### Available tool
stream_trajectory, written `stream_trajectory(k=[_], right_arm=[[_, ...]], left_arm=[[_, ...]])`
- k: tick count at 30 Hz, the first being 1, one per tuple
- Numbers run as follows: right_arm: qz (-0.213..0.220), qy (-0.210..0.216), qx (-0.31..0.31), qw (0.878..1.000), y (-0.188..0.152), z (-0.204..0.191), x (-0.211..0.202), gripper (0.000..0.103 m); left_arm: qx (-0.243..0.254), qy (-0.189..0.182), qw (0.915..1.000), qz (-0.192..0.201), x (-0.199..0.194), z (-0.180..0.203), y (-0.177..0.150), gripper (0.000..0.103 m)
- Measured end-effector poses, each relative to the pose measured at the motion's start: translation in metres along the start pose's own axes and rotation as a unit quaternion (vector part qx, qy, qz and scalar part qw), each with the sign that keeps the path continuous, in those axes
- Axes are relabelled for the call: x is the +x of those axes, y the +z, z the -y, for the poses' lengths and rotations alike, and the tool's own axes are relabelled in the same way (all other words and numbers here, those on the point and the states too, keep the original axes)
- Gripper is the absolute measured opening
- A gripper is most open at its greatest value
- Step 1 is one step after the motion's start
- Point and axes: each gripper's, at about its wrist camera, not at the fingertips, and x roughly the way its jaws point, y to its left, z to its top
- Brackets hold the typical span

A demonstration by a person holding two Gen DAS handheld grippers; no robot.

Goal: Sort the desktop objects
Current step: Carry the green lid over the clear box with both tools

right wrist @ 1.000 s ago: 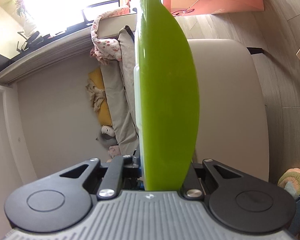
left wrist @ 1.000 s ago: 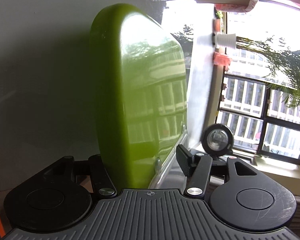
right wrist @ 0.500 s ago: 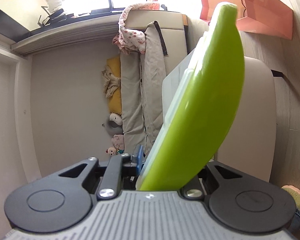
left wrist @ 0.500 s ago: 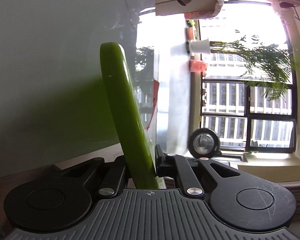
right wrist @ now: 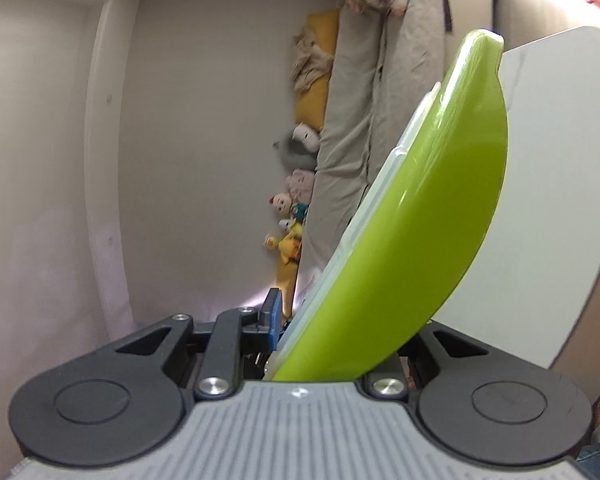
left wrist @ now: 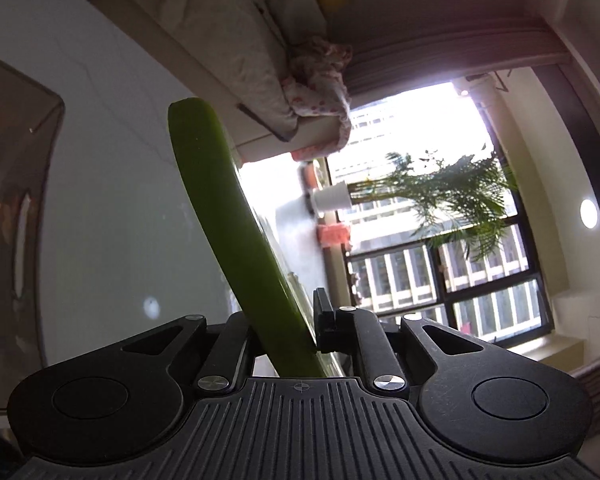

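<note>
A flat green lid (left wrist: 236,240) with a clear inner rim stands on edge between both grippers. My left gripper (left wrist: 288,332) is shut on one end of it, and it leans up and left in the left wrist view. My right gripper (right wrist: 340,336) is shut on the other end of the green lid (right wrist: 420,240), which leans up and right there. Only the blue pad of the left finger (right wrist: 274,314) shows; the lid hides the right finger.
The white table top (left wrist: 112,220) lies behind the lid, and also shows in the right wrist view (right wrist: 548,200). A clear container (left wrist: 16,200) with something red sits at the left. A sofa (right wrist: 356,120) with soft toys and a window (left wrist: 440,264) with a potted plant lie beyond.
Both grippers have swung and tilted with the lid held between them. The lid went from upright to leaning, and the left gripper closed onto its edge.
</note>
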Motion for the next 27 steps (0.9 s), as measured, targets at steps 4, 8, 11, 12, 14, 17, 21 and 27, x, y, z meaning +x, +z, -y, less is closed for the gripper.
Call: stream_trajectory(k=[4, 8, 11, 12, 14, 17, 21, 27], right_arm=[[-0.082, 0.026, -0.010, 0.996, -0.011, -0.019, 0.079, 0.024], [-0.164, 0.034, 0.010, 0.986, -0.033, -0.016, 0.164, 0.025], [-0.215, 0.030, 0.013, 0.976, -0.055, -0.012, 0.220, 0.026], [-0.229, 0.028, 0.010, 0.973, -0.062, -0.012, 0.235, 0.026], [-0.251, 0.020, 0.005, 0.968, -0.075, -0.011, 0.260, 0.027], [-0.274, 0.001, -0.010, 0.962, -0.085, -0.004, 0.285, 0.028], [-0.291, -0.015, -0.032, 0.956, -0.087, 0.003, 0.292, 0.029], [-0.299, -0.040, -0.052, 0.952, -0.079, 0.002, 0.299, 0.029]], left_arm=[[0.037, 0.032, 0.9958, 0.078, -0.089, -0.003, 0.022, 0.016], [0.041, 0.081, 0.9861, 0.140, -0.167, -0.027, 0.035, 0.018], [0.025, 0.101, 0.9787, 0.177, -0.209, -0.045, 0.037, 0.019], [0.021, 0.107, 0.9763, 0.187, -0.219, -0.051, 0.037, 0.021], [0.011, 0.116, 0.9721, 0.204, -0.237, -0.069, 0.032, 0.022], [-0.005, 0.122, 0.9677, 0.221, -0.254, -0.089, 0.023, 0.023], [-0.025, 0.111, 0.9658, 0.233, -0.256, -0.103, 0.003, 0.024], [-0.050, 0.105, 0.9658, 0.232, -0.256, -0.121, -0.020, 0.029]])
